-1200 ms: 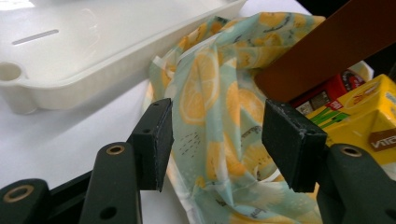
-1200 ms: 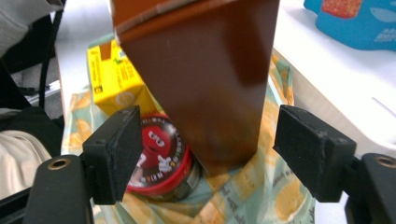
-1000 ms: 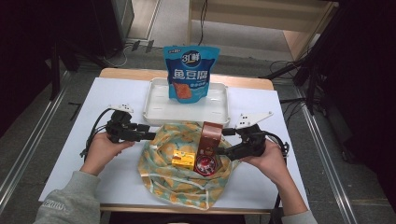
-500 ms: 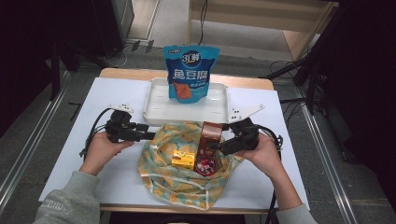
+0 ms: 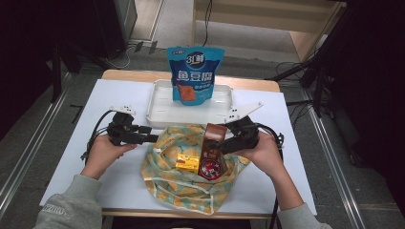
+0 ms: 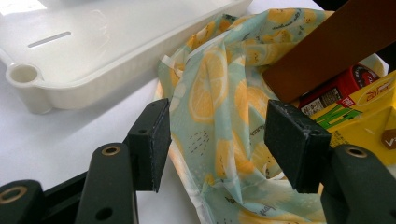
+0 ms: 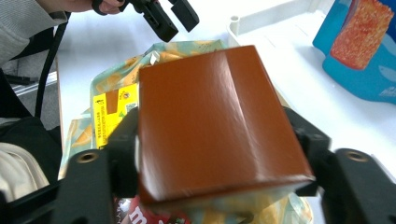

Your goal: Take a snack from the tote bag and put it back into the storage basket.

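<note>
A lemon-print cloth bag (image 5: 191,188) lies open at the table's front middle. In it are a yellow box (image 5: 187,162), a red pack (image 5: 210,168) and an upright brown box (image 5: 213,133). My right gripper (image 5: 217,142) comes in from the right; its jaws have just been closing and now press both sides of the brown box (image 7: 210,116). My left gripper (image 5: 154,139) is at the bag's left rim. It is open (image 6: 224,142), with a fold of the bag (image 6: 215,93) loose between the pads.
A white tray (image 5: 162,109) stands behind the bag, with a blue snack pouch (image 5: 193,74) upright in it. The table's front edge is close under the bag. Both hands rest on the white tabletop (image 5: 71,157) at either side.
My right gripper has moved left onto the brown box and its jaws have narrowed around it. The left gripper has stayed put.
</note>
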The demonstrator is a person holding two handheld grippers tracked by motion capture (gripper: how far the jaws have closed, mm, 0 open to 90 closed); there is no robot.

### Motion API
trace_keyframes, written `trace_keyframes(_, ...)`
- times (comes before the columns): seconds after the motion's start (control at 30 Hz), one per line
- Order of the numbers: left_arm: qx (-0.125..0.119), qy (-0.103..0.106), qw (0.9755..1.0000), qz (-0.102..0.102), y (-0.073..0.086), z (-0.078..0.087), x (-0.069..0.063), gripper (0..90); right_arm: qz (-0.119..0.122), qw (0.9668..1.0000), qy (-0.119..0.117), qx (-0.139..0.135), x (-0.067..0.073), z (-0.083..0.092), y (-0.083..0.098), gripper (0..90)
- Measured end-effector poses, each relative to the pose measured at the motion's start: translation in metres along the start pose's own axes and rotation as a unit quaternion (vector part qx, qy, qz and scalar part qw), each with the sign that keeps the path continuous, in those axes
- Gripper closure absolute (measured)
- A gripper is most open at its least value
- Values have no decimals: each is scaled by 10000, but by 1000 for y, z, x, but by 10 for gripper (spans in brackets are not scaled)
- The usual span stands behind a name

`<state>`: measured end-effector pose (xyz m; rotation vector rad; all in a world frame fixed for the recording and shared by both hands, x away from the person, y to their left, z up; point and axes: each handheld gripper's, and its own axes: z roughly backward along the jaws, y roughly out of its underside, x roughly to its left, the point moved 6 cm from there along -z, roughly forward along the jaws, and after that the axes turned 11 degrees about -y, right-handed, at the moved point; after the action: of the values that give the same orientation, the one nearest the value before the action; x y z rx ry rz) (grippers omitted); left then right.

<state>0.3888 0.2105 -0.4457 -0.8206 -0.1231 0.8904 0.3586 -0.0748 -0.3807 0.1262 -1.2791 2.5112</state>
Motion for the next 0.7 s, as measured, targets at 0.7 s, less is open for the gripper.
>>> trace_keyframes(0.7, -16, 113, 9999, -61, 0, 1, -2, 410, -122, 9997, 110, -154, 1, 14, -15, 412)
